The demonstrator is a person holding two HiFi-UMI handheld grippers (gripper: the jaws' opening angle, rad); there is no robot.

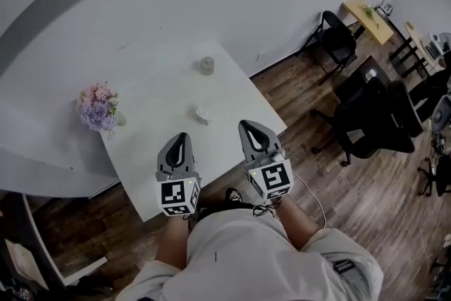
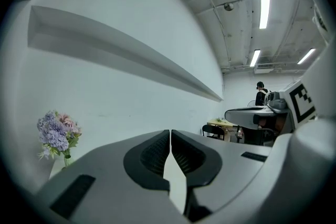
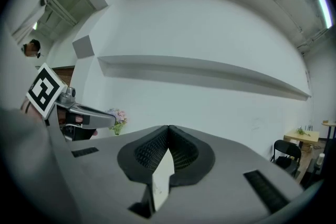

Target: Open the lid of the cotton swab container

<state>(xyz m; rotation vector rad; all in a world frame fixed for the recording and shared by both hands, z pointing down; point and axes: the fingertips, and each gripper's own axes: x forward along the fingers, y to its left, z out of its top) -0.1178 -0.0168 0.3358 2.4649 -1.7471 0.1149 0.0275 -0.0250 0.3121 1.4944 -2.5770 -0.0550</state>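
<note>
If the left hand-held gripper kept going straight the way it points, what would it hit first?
Probably the white wall, below its ledge. The left hand-held gripper points about level, right of the flowers, nothing nearer showing; depth is unclear.

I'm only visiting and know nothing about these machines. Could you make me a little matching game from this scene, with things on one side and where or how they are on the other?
Things:
1. flowers
2. round container
3. left tongs
4. black chair

Descriptions:
A. on the wooden floor
B. shut, holding nothing
C. at the left corner of the table
D. near the table's far end

Pairs: 1-C, 2-D, 3-B, 4-A
</note>
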